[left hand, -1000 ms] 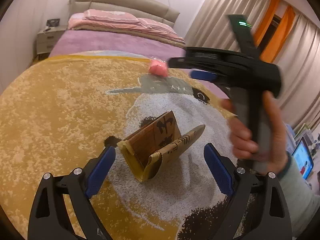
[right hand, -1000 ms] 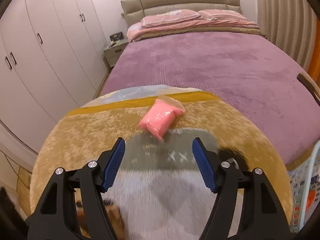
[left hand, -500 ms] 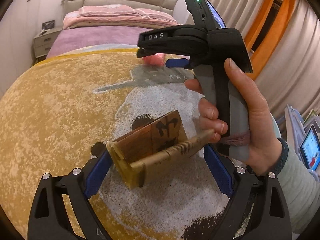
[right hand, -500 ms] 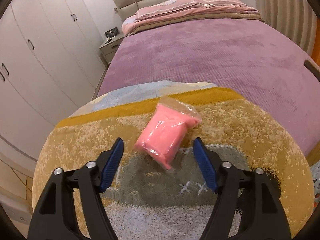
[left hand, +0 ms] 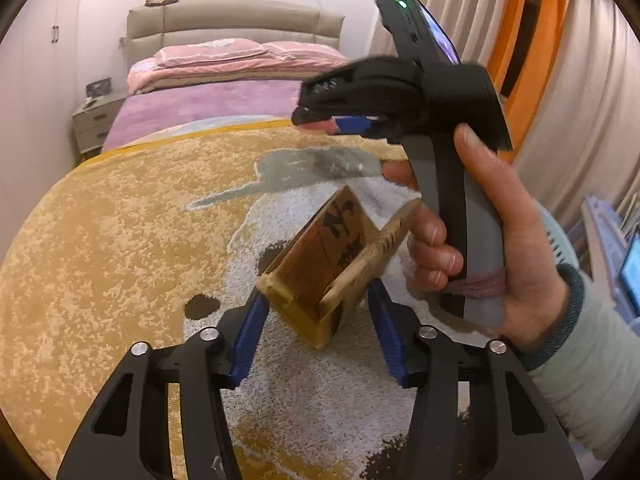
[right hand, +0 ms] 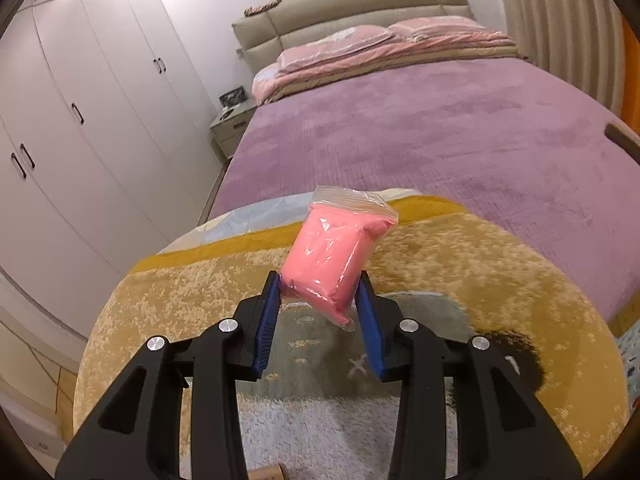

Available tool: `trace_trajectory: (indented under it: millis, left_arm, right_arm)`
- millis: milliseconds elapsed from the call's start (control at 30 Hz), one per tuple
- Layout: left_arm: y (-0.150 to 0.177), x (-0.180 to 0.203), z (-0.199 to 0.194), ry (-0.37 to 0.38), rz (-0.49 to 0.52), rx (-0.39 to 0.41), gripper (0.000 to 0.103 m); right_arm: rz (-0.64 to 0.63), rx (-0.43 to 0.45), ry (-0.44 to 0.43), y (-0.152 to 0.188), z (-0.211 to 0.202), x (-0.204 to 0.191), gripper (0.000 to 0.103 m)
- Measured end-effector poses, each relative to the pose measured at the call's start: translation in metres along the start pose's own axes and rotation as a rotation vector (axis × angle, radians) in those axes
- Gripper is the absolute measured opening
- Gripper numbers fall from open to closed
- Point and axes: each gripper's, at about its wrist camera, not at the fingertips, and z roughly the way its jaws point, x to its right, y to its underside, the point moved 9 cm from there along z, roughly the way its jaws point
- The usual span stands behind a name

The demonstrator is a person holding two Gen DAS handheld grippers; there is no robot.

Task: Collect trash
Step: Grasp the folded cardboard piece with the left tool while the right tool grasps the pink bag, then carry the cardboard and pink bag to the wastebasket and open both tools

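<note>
While both sets of jaws are closing, each piece of trash sits squarely between its own pads: the left gripper (left hand: 316, 320) straddles the near end of the flattened brown paper box (left hand: 336, 264), whose long axis runs away and up to the right over the rug (left hand: 120, 240), and the right gripper (right hand: 320, 312) pinches the lower end of the pink bag (right hand: 332, 256), pads touching its sides; the box's right side looks barely clear of its pad
</note>
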Motion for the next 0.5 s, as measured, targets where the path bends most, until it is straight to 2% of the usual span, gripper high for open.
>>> trace_trajectory:
  millis: [200,333,500]
  left_arm:
    - [-0.001,0.003,-0.006,0.042,0.001,0.029,0.045]
    - [0.002,0.006,-0.011,0.062,0.015,0.040,0.043]
    - [0.001,0.010,-0.009,0.045,0.027,0.038,0.040]
  right_arm:
    - [0.019,0.051,0.051,0.009,-0.037,0.023,0.035]
    - [0.004,0.110,0.095,0.015,-0.082,0.047,0.035]
    - [-0.016,0.176,0.138,0.029,-0.143,0.074,0.035]
